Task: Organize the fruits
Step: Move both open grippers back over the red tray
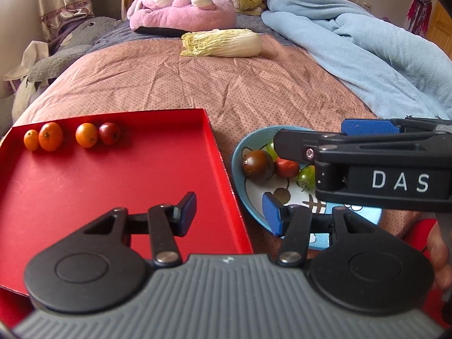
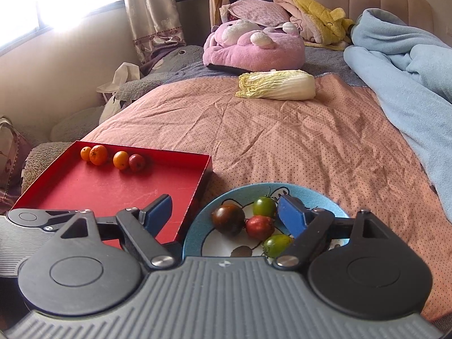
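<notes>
Bedroom, daylight from a window at the left; rumpled pink dotted bedspread (image 2: 282,141) serving as the work surface, soft and uneven. Red tray (image 2: 84,186) at the near left, shallow-walled, with three orange fruits (image 2: 98,154) and one red fruit (image 2: 136,162) lined up along its far wall, probably to leave the wide bare floor free for more. Blue-rimmed bowl (image 2: 195,226) just beside the tray's right edge, not clearly touching it, holding a dark tomato (image 2: 228,219), a red one (image 2: 260,227) and two green ones (image 2: 264,206), all crowded together. Right gripper (image 2: 226,214) spread wide over the bowl, nothing grasped, pads straddling the cluster; likely lining up on one tomato, though neighbours sit tight enough to be nudged. Left gripper (image 1: 230,212) partly open and empty, hovering across the tray's right wall with one finger over the tray and the other over the bowl rim. Tray lip low but still needing clearance on any transfer. Napa cabbage (image 1: 223,42), plush toys (image 1: 180,5) and blue blanket (image 1: 353,50) well apart, so ample open bedspread beyond.
</notes>
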